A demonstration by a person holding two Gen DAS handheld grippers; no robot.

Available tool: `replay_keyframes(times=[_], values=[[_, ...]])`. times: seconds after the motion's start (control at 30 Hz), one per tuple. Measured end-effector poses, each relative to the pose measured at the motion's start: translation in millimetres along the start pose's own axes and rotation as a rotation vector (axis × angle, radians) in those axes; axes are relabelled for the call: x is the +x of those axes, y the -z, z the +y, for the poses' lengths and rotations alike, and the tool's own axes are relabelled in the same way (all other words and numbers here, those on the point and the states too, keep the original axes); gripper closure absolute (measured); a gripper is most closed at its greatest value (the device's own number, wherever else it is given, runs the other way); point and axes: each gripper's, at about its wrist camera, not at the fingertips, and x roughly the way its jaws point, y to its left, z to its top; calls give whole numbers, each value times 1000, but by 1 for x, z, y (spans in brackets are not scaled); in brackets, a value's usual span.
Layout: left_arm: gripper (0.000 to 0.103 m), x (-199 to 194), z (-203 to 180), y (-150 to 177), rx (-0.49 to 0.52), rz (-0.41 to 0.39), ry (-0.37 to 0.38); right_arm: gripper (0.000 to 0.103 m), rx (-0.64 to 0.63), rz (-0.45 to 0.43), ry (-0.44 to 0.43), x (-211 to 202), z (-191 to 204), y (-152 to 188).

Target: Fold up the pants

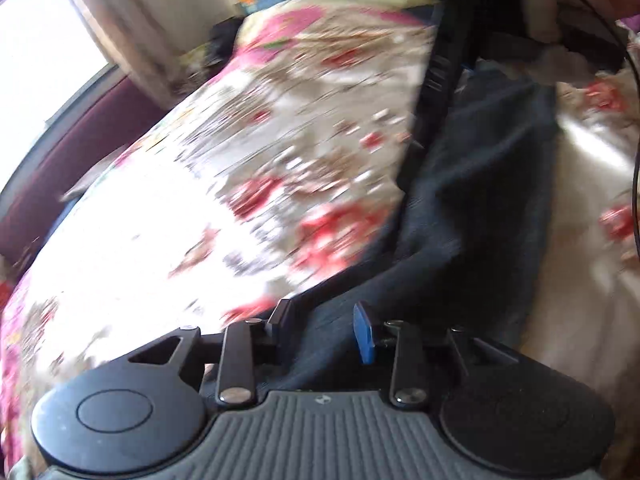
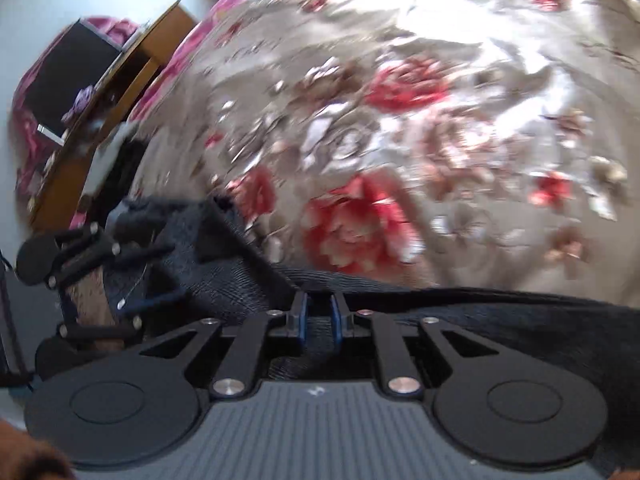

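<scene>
Dark pants spread over floral bedsheet, blurred in both views. Left gripper seen with fingers apart, dark cloth lying between them; real grip cannot be told. Right gripper closed narrow, pants edge pinched between blue pads. Left gripper also seen at left of right view, on pants.

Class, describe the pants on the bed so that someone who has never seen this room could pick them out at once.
Start with the bed, covered by a shiny bedspread printed with red and pink flowers. Across it lies one long strip of dark navy cloth: the pants. They are the only plain, dark thing on that bright flowered cover, and both grippers have their jaws at the cloth.
</scene>
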Motion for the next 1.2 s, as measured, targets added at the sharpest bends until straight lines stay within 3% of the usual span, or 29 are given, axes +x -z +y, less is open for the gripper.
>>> replay_keyframes(times=[0.13,0.27,0.33,0.43,0.53,0.6,0.77,0.83,0.9,1.07,1.2], values=[[55,4,25,33,-76,60,-53,85,-30,147,-10,53,6,-5],[55,3,22,50,-84,64,-43,83,-67,209,-105,60,4,-8],[55,1,23,45,-69,28,-33,83,-104,262,-172,63,8,-12],[53,4,31,18,-52,-59,23,83,-182,296,-157,65,15,-14],[41,21,38,-10,43,-137,114,81,-207,299,-162,58,12,-19],[36,40,38,-22,129,-149,180,80,-230,323,-162,62,13,-19],[37,86,26,-28,360,18,410,80,-272,355,-217,67,21,-16],[40,82,27,-27,395,39,457,80,-252,348,-219,60,16,-18],[52,79,30,-24,374,99,514,80,-225,335,-201,51,8,-21],[62,66,28,-8,378,135,544,77,-95,316,-197,46,-23,-35],[63,52,33,-7,337,122,563,78,-67,349,-198,60,-30,-41]])
